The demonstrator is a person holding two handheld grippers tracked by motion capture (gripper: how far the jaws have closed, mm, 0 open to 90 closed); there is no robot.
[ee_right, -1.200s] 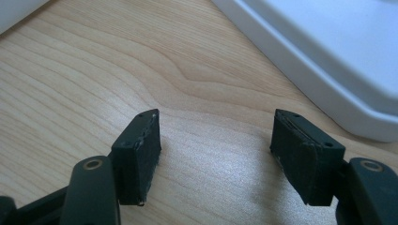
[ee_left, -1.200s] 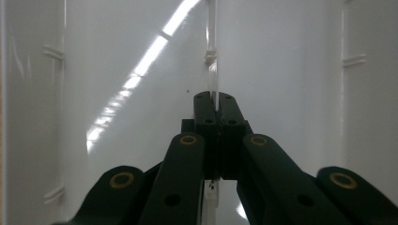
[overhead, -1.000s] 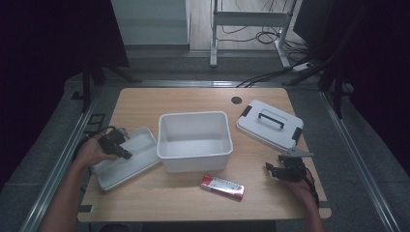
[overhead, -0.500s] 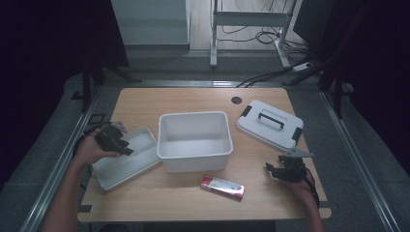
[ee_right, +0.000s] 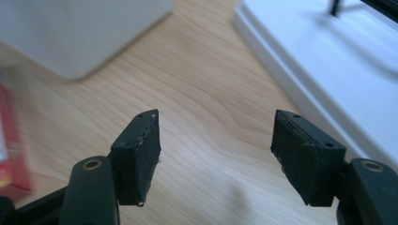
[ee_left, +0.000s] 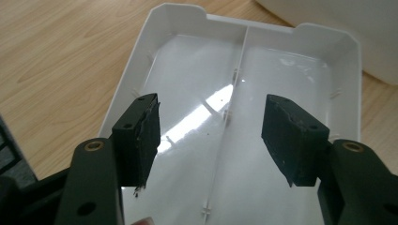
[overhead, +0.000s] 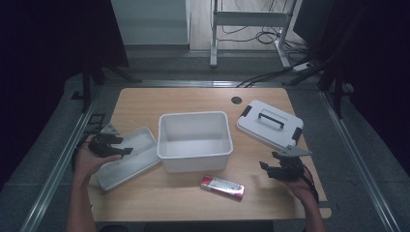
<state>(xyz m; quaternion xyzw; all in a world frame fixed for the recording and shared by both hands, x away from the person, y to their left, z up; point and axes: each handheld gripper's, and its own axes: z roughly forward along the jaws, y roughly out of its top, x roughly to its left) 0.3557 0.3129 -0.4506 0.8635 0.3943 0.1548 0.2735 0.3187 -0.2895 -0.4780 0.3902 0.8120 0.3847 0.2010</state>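
Left gripper (ee_left: 211, 140) fingers have just opened, letting go the white tray (ee_left: 300, 61); right gripper (ee_right: 216, 154) fingers spread, empty

between the left gripper's (ee_left: 213, 136) jaws lies a white divided tray (ee_left: 300, 51) of glossy, smooth plastic that throws bright glare. the jaw pads (ee_left: 141, 136) look like matt black rubber, scuffed at the edges, on smooth dark plastic arms with brass-coloured rivets. under the right gripper's (ee_right: 216, 154) jaws the table (ee_right: 206, 93) is pale wood grain with a soft satin sheen. beyond its right jaw sits a smooth white plastic lid (ee_right: 328, 65); past its left jaw, a matt white plastic tub (ee_right: 80, 33).
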